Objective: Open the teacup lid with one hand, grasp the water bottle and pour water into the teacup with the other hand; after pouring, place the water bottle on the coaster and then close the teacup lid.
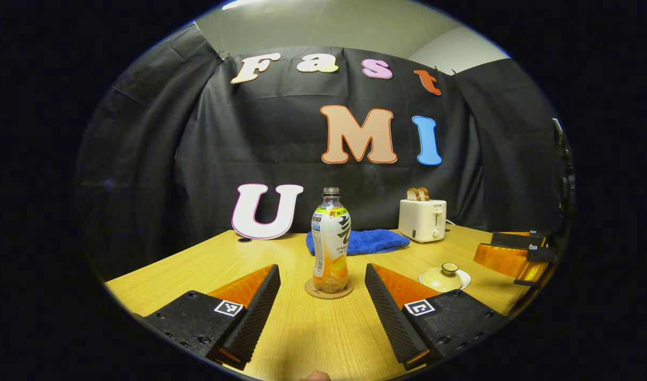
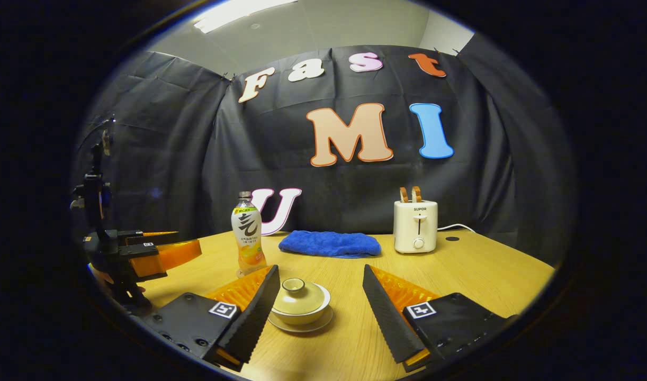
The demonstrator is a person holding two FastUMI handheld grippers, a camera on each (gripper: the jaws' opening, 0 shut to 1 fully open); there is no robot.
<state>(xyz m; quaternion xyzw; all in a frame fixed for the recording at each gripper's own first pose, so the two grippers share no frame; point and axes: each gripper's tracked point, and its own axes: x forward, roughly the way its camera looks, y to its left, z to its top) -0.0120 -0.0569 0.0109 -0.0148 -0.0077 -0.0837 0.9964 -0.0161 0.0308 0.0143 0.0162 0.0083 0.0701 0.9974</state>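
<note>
Clearly the water bottle (image 1: 330, 241) is the lighter-handling of the two task things: a thin plastic body, uncapped, holding only a low band of orange drink, so it should weigh little and dent if squeezed hard. Its label wrap may be slick; the straight middle of the body, over the label, looks the safest place to take hold, and it must stay upright because the mouth is open. In the left gripper view it stands on the round coaster (image 1: 329, 290) on the wooden surface (image 1: 313, 333), ahead of the left gripper (image 1: 322, 278), centred in the gap between the fingers and apart from both, just past their tips. Those fingers are spread wide and hold nothing.

Further right sits the teacup (image 2: 300, 306), pale ceramic on a saucer with its lid (image 2: 297, 293) on: stiff, glazed and likely slippery, and it would chip if dropped. The small knob on top of the lid is the natural grip. In the right gripper view the cup lies between the fingers of the right gripper (image 2: 320, 288), much closer to that view's left finger, near but seemingly not touching it. These fingers too are wide apart and empty.
</note>
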